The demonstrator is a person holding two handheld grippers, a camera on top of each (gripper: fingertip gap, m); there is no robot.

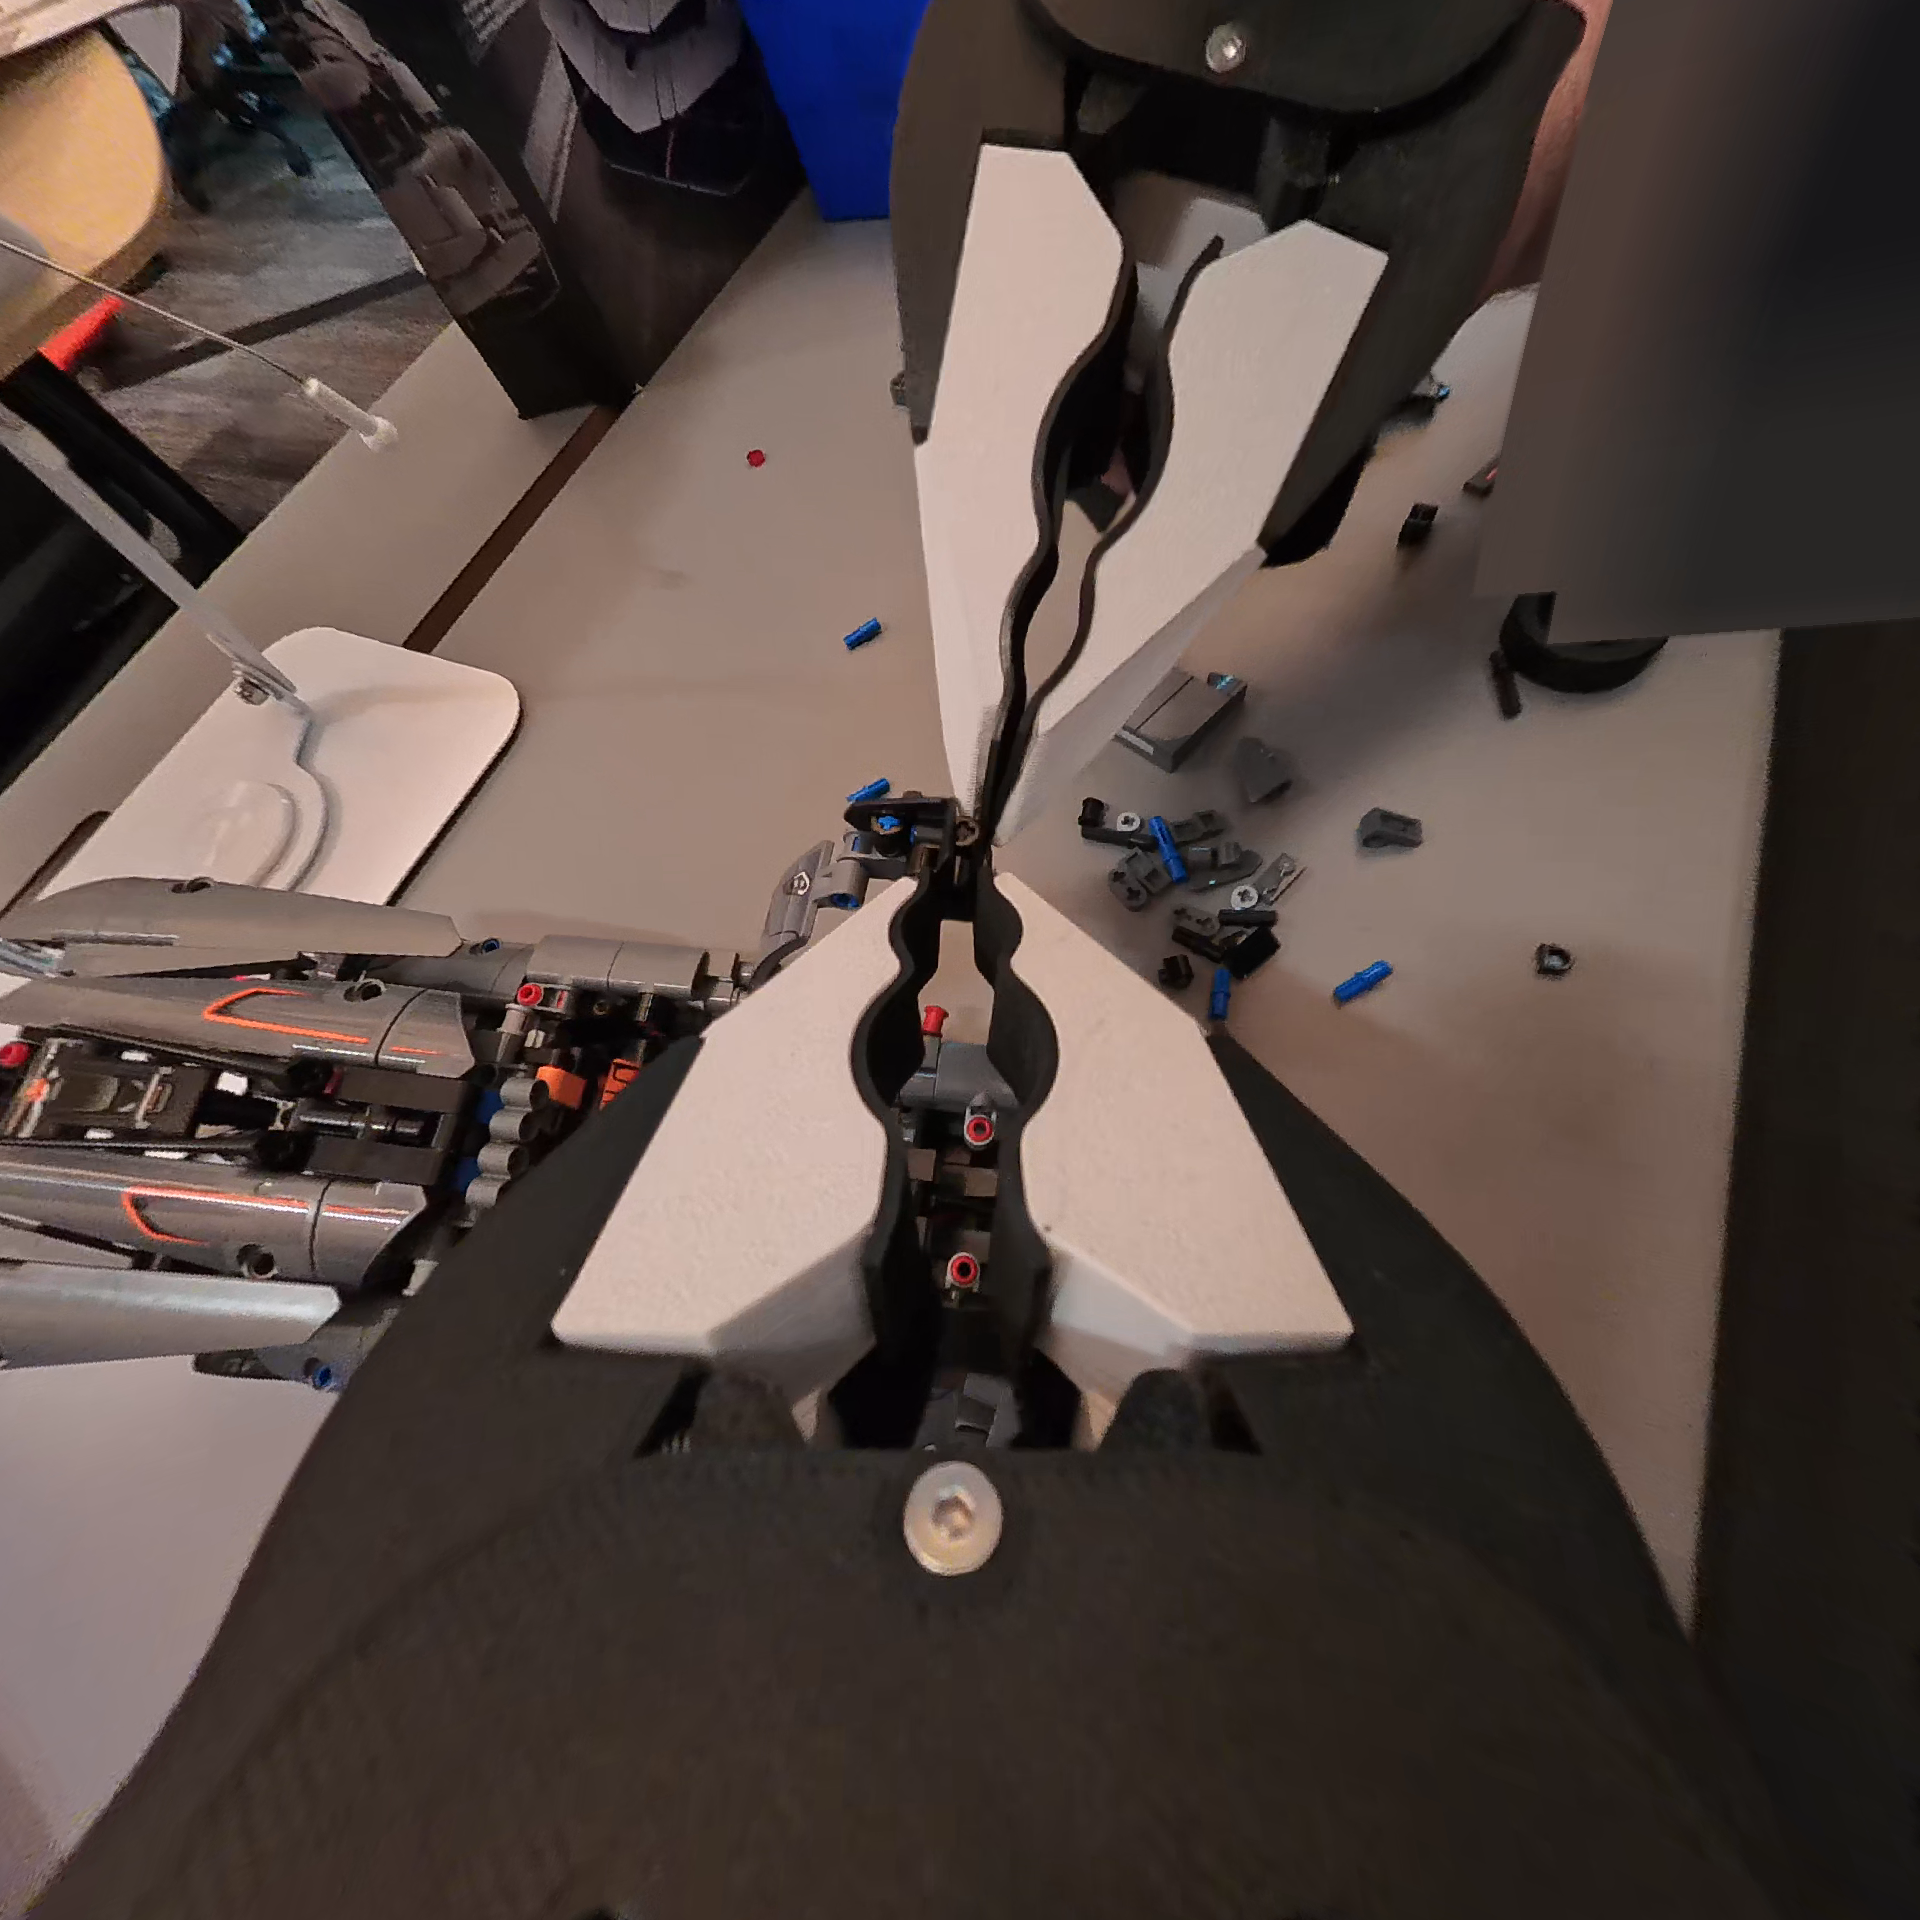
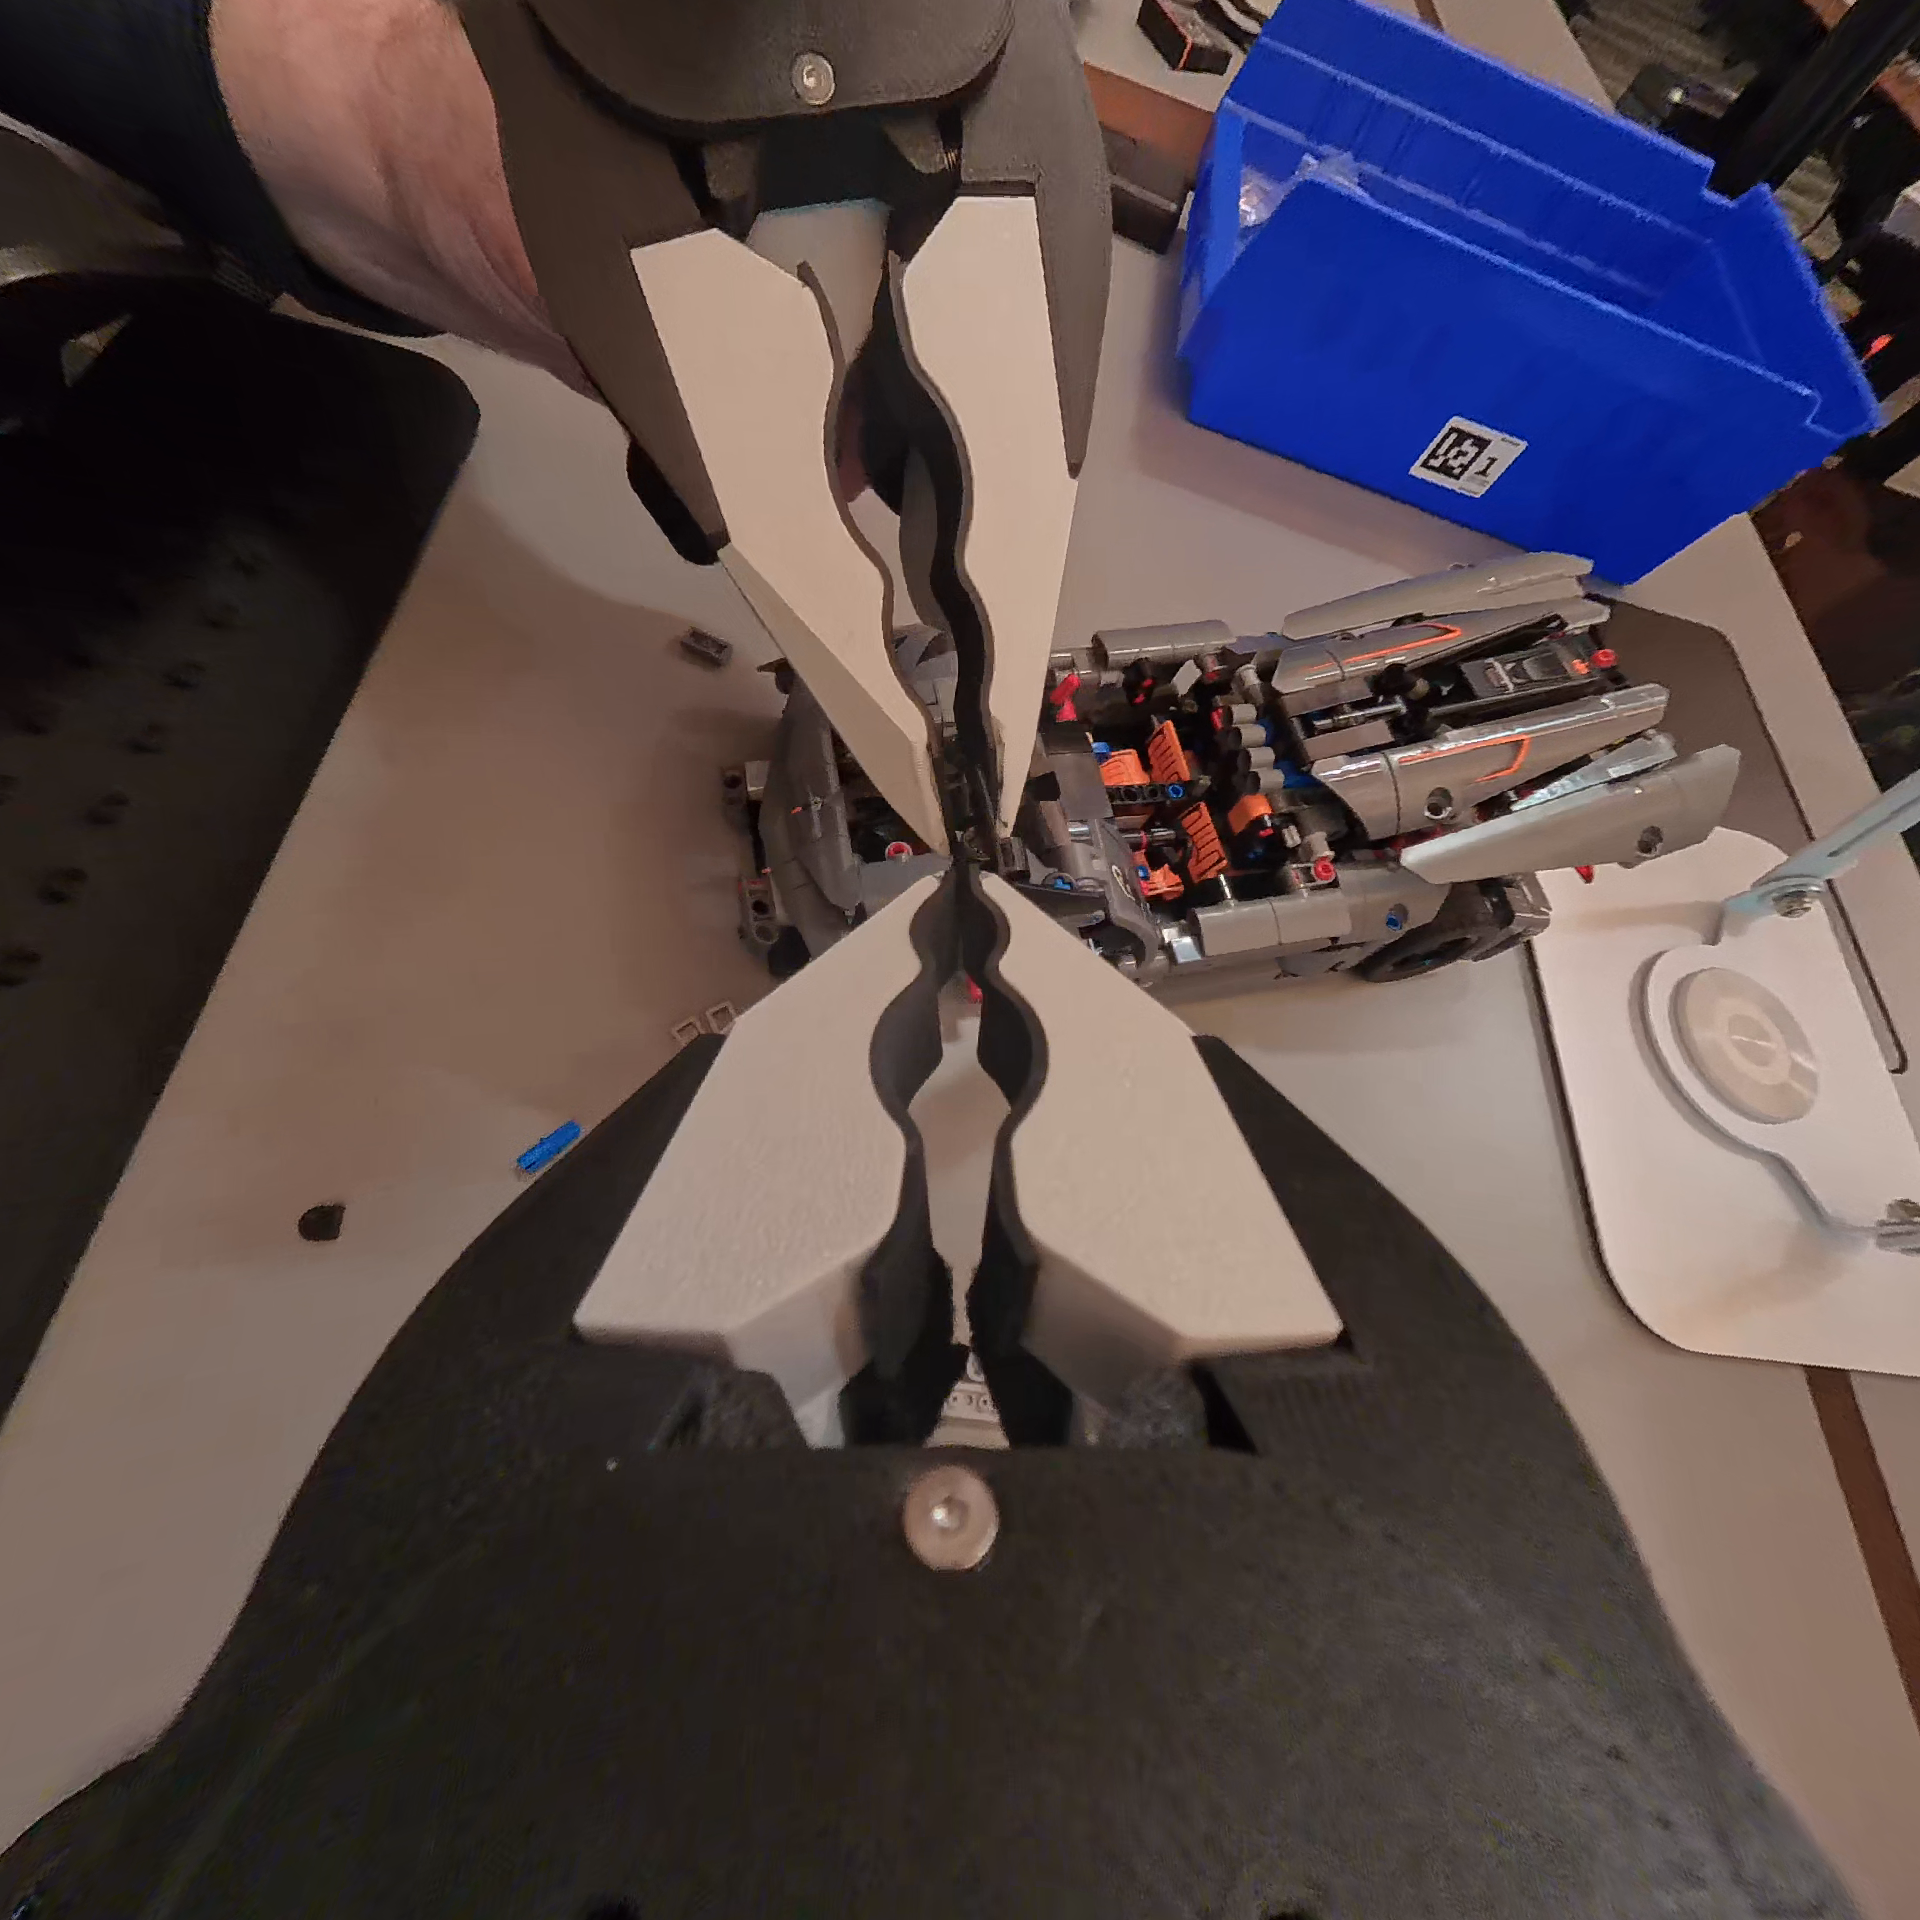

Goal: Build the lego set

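Note:
A grey, black and orange lego car model lies on the pale table and also shows in the right wrist view. My left gripper is shut on a small black lego subassembly with a blue pin, held above the car's near end. My right gripper comes from the opposite side and meets it tip to tip. In its own view the right gripper is shut on a small dark piece at that subassembly's end, with the left gripper across from it. The joint itself is mostly hidden by the fingertips.
Several loose dark grey and black pieces with blue pins lie right of the grippers. Single blue pins and a red stud lie apart. A blue bin, a white pad and a black mat border the area. My two grippers' fingertips are within a few centimetres of each other. Left tips and right tips are each some 35 cm from the red stud.

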